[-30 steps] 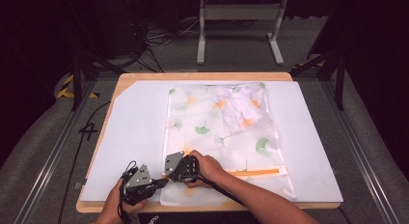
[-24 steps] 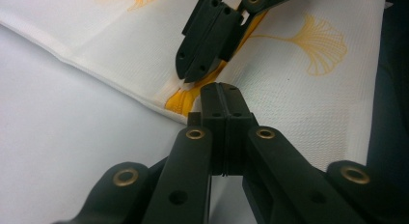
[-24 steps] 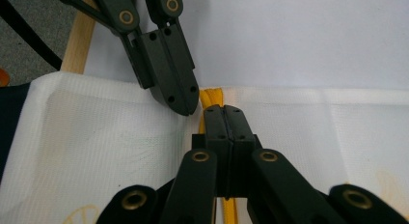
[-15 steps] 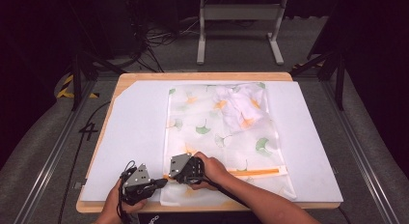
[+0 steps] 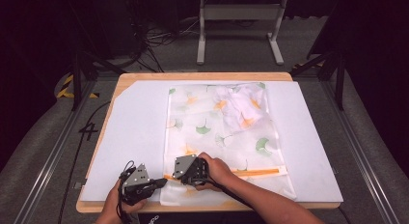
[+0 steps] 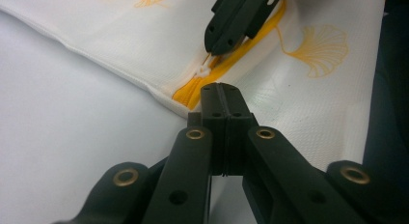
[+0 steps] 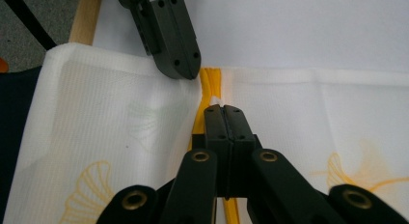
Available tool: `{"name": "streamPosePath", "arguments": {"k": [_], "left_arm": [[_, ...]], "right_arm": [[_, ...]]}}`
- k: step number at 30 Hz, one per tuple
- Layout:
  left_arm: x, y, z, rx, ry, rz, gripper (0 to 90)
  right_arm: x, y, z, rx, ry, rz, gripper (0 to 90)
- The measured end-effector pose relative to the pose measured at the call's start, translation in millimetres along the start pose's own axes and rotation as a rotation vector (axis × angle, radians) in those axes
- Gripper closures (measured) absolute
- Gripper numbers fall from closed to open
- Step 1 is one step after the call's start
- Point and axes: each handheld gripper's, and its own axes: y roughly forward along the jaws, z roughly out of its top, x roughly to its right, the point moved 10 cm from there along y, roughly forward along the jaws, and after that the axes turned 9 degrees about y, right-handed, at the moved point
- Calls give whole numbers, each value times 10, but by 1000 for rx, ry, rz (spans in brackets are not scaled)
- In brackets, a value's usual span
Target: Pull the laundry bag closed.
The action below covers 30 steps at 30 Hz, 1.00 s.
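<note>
The mesh laundry bag (image 5: 222, 137) lies flat on the white sheet covering the desk (image 5: 202, 76), its orange zipper (image 5: 255, 172) running along the 6 o'clock edge. The left gripper (image 5: 161, 181) is clenched on the bag's corner at 7 o'clock, and the right gripper (image 5: 179, 174) is clenched on the white zipper pull (image 6: 202, 71). One bag, one zipper, two grippers; if the corner grip slips, I judge the mesh would bunch and jam the slider.

Recording lab or studio, dark surroundings, grey carpet floor (image 5: 43, 137), tangled black cables (image 5: 159, 38), grey metal stand (image 5: 238, 26), aluminium floor rails (image 5: 48, 161), white-covered wooden table (image 5: 202, 76)
</note>
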Motion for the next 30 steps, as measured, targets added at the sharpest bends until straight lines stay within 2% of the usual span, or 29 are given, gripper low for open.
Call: {"name": "streamPosePath", "arguments": {"k": [8, 14, 30], "left_arm": [[-3, 2, 0, -1, -1, -1, 900], [-4, 2, -1, 0, -1, -3, 900], [-3, 4, 0, 0, -6, -5, 900]], "right_arm": [[70, -106, -106, -7, 9, -16, 900], [129, -267, -253, -21, 20, -40, 900], [237, -649, -704, -26, 98, -76, 900]]}}
